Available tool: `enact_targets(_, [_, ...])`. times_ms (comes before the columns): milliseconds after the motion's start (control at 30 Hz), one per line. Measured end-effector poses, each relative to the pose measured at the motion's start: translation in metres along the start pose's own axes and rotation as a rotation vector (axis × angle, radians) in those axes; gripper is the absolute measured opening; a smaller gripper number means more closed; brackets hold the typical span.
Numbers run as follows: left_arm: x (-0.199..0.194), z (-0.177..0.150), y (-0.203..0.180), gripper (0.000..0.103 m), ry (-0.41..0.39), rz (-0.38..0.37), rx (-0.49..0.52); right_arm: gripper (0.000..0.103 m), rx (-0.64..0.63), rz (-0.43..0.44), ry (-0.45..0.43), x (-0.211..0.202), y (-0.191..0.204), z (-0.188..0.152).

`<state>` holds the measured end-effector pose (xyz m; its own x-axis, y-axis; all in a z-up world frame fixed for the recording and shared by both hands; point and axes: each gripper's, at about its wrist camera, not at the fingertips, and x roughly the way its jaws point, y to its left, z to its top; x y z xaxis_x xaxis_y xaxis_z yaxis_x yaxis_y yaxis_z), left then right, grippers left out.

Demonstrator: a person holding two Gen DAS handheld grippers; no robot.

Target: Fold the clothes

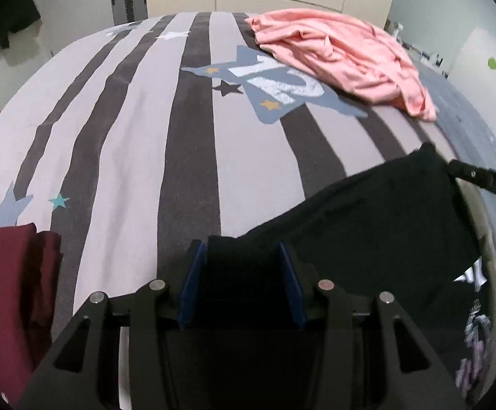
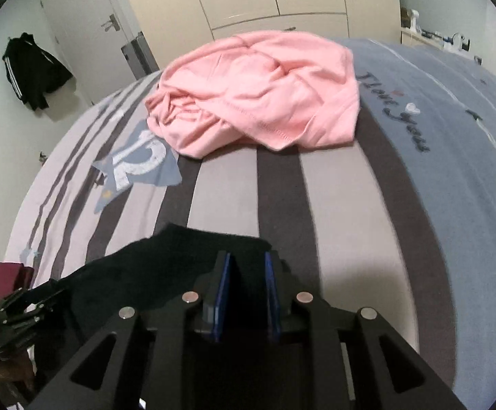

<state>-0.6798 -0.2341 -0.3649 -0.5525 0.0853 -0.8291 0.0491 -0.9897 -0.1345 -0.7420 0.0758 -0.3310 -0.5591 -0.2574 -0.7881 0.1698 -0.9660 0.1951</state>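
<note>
black garment (image 1: 367,218) stretched, pink garment (image 2: 258,95) crumpled

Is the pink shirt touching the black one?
Apart. In the right wrist view, bare striped bedcover lies between the crumpled pink shirt and the black garment at the grippers.

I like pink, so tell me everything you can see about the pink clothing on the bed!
The pink clothing is soft, knit-looking fabric with a stitched hem showing along its near edge. It lies unfolded in a crumpled, wrinkly heap at the far part of the striped bedcover, partly covering the blue star patch with the number. Only the bedcover touches it; no hand-held gripper reaches it.
</note>
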Motion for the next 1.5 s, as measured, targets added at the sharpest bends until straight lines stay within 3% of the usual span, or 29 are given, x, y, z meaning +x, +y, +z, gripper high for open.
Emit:
enact_targets(100, [-0.009,0.004,0.000,0.042,-0.060,-0.010,-0.001,0.019,-0.026,-0.020,-0.002,-0.001,-0.002,0.001])
enact_targets(233, [0.010,0.001,-0.001,0.042,0.017,0.007,0.033,0.021,-0.048,-0.039,0.049,0.018,-0.002,0.006])
enact_targets(333, [0.010,-0.001,0.000,0.043,-0.002,-0.006,0.044,0.021,-0.028,-0.070,0.064,0.026,-0.005,0.009])
enact_targets(433, [-0.016,0.001,0.007,0.043,-0.086,-0.043,0.005,0.021,0.079,-0.053,-0.028,-0.001,-0.018,0.016])
enact_targets(533, [-0.050,-0.008,0.011,0.043,-0.130,-0.060,0.004,0.021,0.053,-0.015,-0.095,-0.036,-0.015,0.008])
enact_targets(633, [-0.085,-0.031,0.012,0.043,-0.152,-0.081,0.030,0.021,-0.017,0.007,-0.121,-0.074,-0.002,-0.025])
enact_targets(733, [-0.119,-0.072,0.011,0.043,-0.141,-0.087,0.045,0.021,-0.059,0.031,-0.104,-0.112,0.010,-0.079])
enact_targets(867, [-0.164,-0.146,0.008,0.043,-0.081,-0.086,0.040,0.021,-0.099,0.052,-0.041,-0.152,0.030,-0.156])
enact_targets(1100, [-0.216,-0.239,-0.002,0.043,0.025,-0.056,0.013,0.021,-0.132,0.069,0.106,-0.207,0.050,-0.274])
enact_targets(1267, [-0.248,-0.290,0.003,0.043,0.062,-0.015,-0.048,0.022,-0.122,0.085,0.188,-0.236,0.039,-0.330])
enact_targets(1500, [-0.292,-0.351,0.000,0.043,0.095,0.017,-0.079,0.030,-0.141,0.116,0.214,-0.281,0.030,-0.377])
